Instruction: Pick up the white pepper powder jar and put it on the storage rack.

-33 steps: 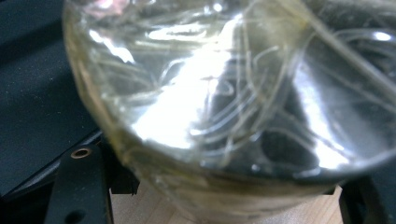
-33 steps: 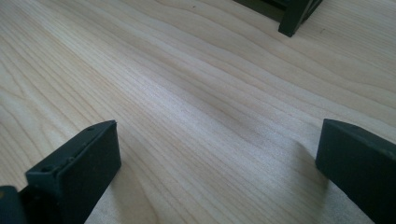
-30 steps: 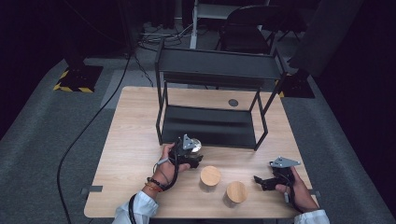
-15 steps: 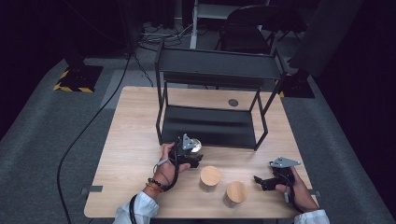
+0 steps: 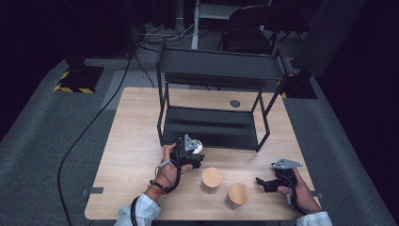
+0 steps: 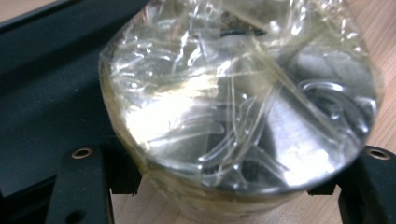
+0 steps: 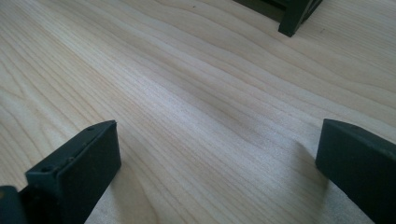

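A pale wooden table [image 5: 136, 155] is being shown from the high view in a dark room, with a black two-tier rack [image 5: 211, 94] standing on its far half and a dark chair [image 5: 249, 33] set behind it. Near the rack's front edge, a clear jar [image 5: 195, 147] is being gripped by the left gripper [image 5: 194, 153], while two wooden-lidded jars [image 5: 212, 177] are being left standing just beside each other toward the table's near edge. The right gripper [image 5: 264, 183] is being held low over the wood at the right, well apart from the rack. In the left gripper view, the clear jar [image 6: 238, 102], wrapped in crinkled tape, is being clamped between the two black jaws, with the rack's lower shelf [image 6: 42, 93] just beside it. In the right gripper view, the jaws are being held wide apart with nothing between them, bare tabletop [image 7: 210, 107] lying ahead and a rack leg [image 7: 294, 18] standing at the far edge.
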`<action>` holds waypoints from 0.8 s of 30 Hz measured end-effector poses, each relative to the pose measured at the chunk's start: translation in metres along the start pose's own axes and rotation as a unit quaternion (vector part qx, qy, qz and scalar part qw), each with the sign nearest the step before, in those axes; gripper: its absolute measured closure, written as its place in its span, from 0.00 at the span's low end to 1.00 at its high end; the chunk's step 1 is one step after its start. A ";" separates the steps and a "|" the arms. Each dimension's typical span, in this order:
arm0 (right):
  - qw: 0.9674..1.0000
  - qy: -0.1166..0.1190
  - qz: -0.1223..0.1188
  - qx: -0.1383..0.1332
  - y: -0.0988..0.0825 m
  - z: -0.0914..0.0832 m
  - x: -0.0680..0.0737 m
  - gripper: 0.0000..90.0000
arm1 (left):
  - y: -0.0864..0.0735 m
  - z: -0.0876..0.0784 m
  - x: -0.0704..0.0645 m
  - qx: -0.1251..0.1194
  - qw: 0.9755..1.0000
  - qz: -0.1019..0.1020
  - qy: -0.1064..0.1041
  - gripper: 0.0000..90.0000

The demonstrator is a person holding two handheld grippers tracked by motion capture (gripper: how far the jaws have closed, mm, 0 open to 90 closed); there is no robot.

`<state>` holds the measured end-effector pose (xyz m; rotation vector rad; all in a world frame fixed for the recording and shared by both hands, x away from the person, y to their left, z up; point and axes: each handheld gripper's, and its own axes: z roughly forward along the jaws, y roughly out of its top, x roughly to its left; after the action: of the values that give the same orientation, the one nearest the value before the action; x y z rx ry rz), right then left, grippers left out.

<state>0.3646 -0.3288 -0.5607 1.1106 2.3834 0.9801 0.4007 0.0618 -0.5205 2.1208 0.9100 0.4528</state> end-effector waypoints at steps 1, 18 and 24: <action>1.000 0.000 0.000 0.000 0.000 0.000 0.000 0.00 | 0.001 0.000 0.000 0.000 1.000 -0.002 0.000 0.33; 1.000 0.000 0.000 0.000 0.000 0.000 0.000 0.00 | 0.016 -0.010 0.008 0.003 0.999 -0.028 0.025 0.33; 1.000 0.000 0.000 0.000 0.000 0.000 0.000 0.00 | 0.024 -0.014 0.012 -0.003 0.999 -0.032 0.034 0.33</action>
<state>0.3646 -0.3288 -0.5607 1.1104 2.3833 0.9801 0.4116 0.0669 -0.4929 2.0747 1.0119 0.4971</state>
